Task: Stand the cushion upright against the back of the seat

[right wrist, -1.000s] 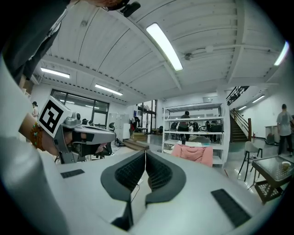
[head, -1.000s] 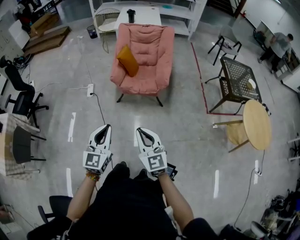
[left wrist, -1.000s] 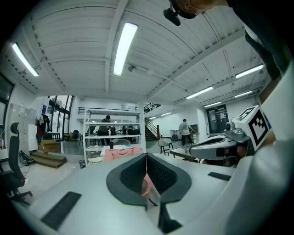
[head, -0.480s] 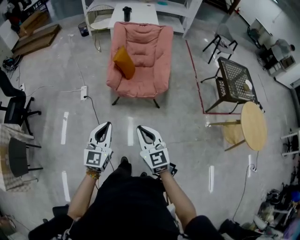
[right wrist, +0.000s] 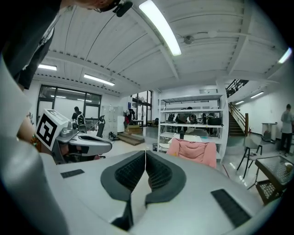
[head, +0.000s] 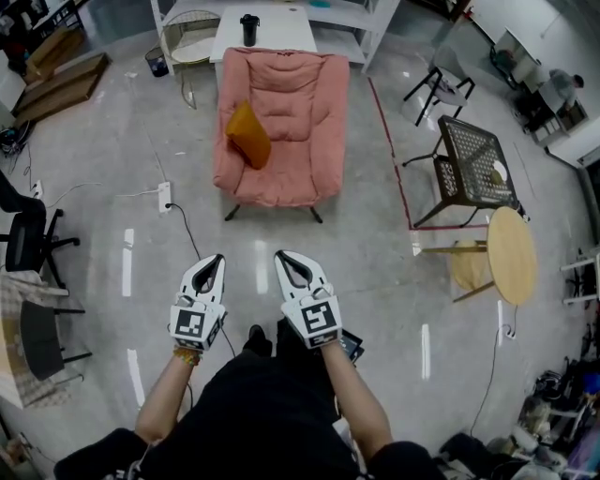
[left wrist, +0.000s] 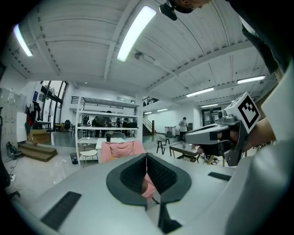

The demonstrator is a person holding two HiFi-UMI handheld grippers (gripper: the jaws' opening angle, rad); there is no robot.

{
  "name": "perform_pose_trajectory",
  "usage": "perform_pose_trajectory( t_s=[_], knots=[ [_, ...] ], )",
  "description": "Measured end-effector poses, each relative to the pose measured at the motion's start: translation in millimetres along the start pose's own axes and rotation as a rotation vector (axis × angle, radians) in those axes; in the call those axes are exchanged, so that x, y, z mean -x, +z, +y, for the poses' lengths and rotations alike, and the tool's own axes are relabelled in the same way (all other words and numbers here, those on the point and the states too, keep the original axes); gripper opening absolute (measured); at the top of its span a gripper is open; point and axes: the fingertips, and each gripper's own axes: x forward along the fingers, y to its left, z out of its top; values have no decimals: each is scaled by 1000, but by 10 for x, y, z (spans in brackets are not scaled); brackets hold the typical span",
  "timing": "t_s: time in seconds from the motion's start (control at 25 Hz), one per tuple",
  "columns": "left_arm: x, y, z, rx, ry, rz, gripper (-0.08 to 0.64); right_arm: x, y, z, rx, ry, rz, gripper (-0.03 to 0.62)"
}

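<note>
A pink padded armchair (head: pixel 286 103) stands ahead on the grey floor. An orange cushion (head: pixel 247 134) leans tilted against its left armrest, on the seat. My left gripper (head: pixel 217 260) and right gripper (head: pixel 280 257) are held side by side low in the head view, both shut and empty, well short of the chair. In the left gripper view the armchair (left wrist: pixel 120 149) shows beyond the closed jaws, and the right gripper (left wrist: pixel 216 134) appears at the right. The right gripper view shows the armchair (right wrist: pixel 194 151) ahead and the left gripper (right wrist: pixel 85 140) at the left.
A white table (head: pixel 264 34) with a dark cup (head: pixel 248 25) and white shelving stand behind the chair. A black mesh table (head: pixel 474 161) and round wooden table (head: pixel 511 255) are to the right. A power strip (head: pixel 164 196) with its cable lies left of the path.
The armchair has come nearer and sits lower in the head view as I walk toward it. Both grippers stay shut, side by side.
</note>
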Motion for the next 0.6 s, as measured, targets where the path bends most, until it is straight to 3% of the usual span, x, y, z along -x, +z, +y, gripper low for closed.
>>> perform_pose_trajectory(
  t_s=[0.32, 0.6],
  knots=[
    [-779, -1, 220, -17, 28, 63, 14, -527, -169, -715, -74, 14, -14, 15],
    [-1602, 177, 279, -4, 55, 99, 14, -935, -59, -1469, -160, 73, -30, 15]
  ],
)
